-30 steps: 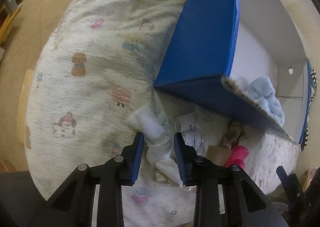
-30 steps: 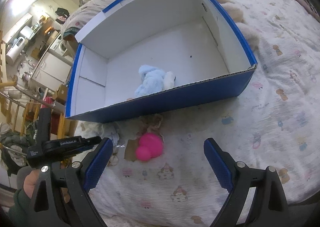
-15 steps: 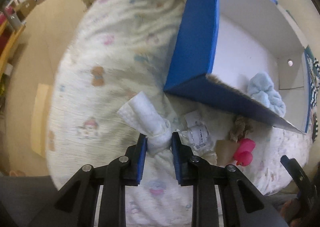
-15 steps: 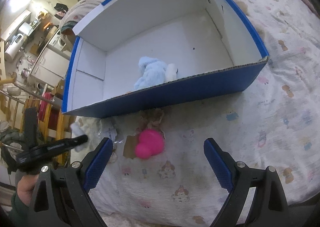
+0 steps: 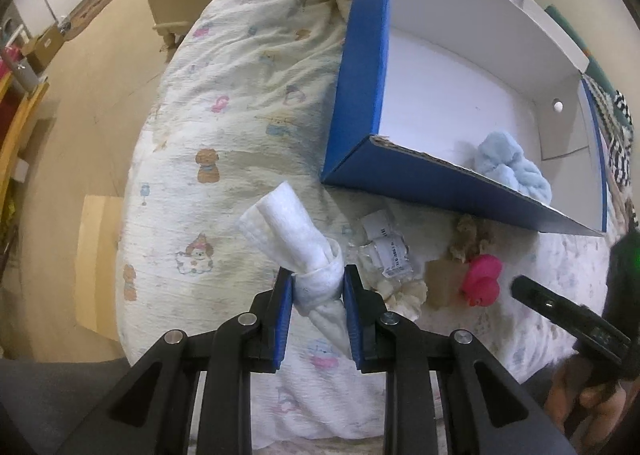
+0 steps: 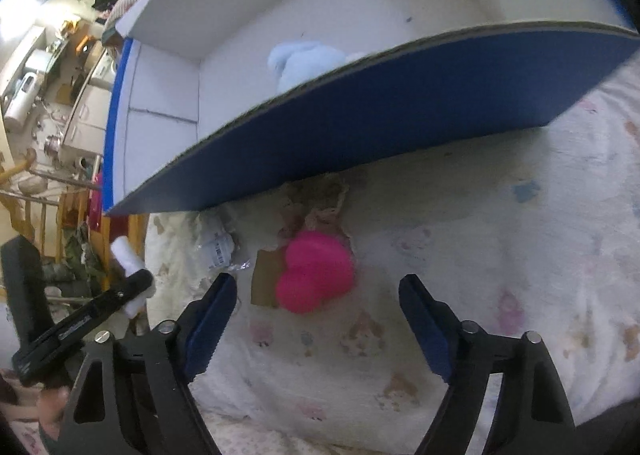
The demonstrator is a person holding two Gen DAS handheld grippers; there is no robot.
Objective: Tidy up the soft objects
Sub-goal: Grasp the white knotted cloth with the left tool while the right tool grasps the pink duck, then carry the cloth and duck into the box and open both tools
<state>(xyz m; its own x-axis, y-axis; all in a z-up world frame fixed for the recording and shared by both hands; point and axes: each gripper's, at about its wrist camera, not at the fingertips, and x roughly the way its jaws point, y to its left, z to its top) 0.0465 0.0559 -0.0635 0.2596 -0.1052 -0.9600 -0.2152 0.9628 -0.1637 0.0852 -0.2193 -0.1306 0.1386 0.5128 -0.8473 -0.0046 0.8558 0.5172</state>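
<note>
Up comes the knotted white cloth — a second ago it lay on the bed between open pads, and now the left hand-held gripper has clenched on its knot and lifted it off the quilt. One tail sticks up and away, the other hangs down between the blue pads; gripping at the knot looks sensible, since that is the firmest lump on a floppy thing.

Over on the right, the camera has dropped and pushed in closer: the pink soft toy now fills the space ahead of the right hand-held gripper, whose jaws stand wide apart and grasp nothing. They straddle the toy from the near side without touching it — lined up, I'd say, for a pick.

That toy lies on the quilt just in front of the blue box, next to a scrap of brown card and a crumpled clear wrapper with labels. A tan fluffy bit sits right against the box wall. Inside the box, a pale blue plush rests against the near wall, so the box reads as the collecting place.

My call: the cloth heads over that near wall next, and it needs height to clear the rim.
</note>
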